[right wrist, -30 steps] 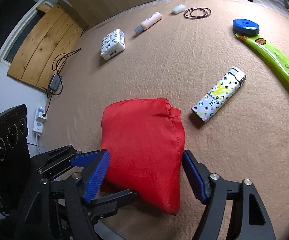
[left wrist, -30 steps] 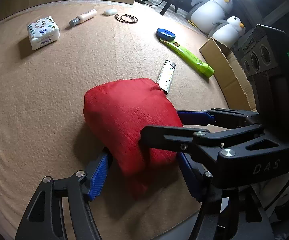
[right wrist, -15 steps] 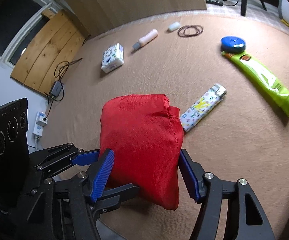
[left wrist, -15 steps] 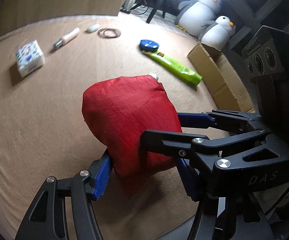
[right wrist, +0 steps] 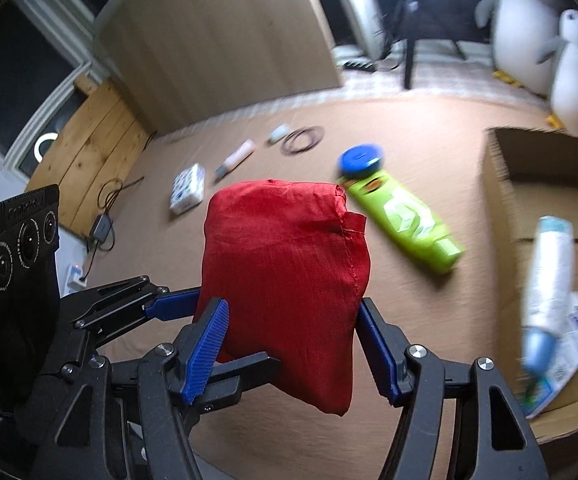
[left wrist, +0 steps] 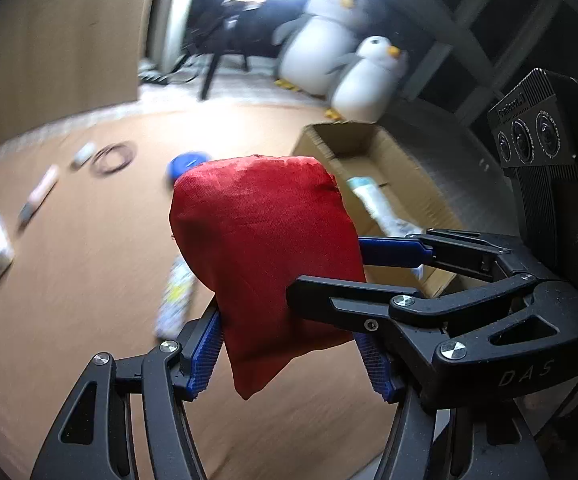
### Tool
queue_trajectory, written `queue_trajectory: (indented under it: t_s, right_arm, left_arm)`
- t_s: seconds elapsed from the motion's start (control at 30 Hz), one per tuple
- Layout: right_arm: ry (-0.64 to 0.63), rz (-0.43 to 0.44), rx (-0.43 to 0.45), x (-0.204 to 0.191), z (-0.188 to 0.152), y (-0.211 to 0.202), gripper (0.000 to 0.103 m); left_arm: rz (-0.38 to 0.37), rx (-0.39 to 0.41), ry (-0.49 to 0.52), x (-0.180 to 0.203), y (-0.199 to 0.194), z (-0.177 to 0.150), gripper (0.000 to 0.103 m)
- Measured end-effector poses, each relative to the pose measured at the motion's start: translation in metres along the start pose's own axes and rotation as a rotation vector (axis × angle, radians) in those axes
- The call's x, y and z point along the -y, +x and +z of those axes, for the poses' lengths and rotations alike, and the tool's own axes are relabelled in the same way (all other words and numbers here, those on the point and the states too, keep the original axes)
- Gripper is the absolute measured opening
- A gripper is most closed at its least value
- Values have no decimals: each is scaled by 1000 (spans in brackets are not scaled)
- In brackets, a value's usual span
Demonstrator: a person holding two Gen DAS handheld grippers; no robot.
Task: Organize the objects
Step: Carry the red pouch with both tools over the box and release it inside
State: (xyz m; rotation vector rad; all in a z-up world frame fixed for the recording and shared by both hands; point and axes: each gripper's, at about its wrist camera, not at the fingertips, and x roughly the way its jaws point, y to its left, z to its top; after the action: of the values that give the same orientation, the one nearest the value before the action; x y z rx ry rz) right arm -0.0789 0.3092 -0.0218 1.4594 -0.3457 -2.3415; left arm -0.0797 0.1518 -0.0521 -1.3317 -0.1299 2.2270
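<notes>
Blue pads of the left gripper (left wrist: pixel 289 356) and right gripper (right wrist: pixel 297 350) pinch a red fabric pouch (right wrist: pixel 285 280) together, lifted clear of the tan carpet (right wrist: pixel 249 432). Below lie a lighter (left wrist: pixel 175 300), green tube (right wrist: pixel 405 228), blue disc (right wrist: pixel 363 160) and tissue pack (right wrist: pixel 187 194). The pouch is stuffed, seamed, wrinkled. Near the carpet's right edge, a cardboard box (right wrist: pixel 501 200) holds a white bottle (right wrist: pixel 547 280).

Both grippers are clamping the red pouch (left wrist: pixel 265 248) together, the left gripper (left wrist: pixel 295 354) and right gripper (right wrist: pixel 293 354) crossing, tilted downward, pads pressing its sides.
</notes>
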Motion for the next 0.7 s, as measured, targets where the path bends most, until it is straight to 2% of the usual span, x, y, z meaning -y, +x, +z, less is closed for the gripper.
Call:
queue_trajectory:
  t_s: [0.3,0.7]
  right_arm:
    - [51,-72,65,74,15,-48,62]
    - [114,-148,112,170,34,-80,62]
  left_arm:
    - [-59,-4,74,73,52,46,65]
    - [-76,-30,127,153,127,88,63]
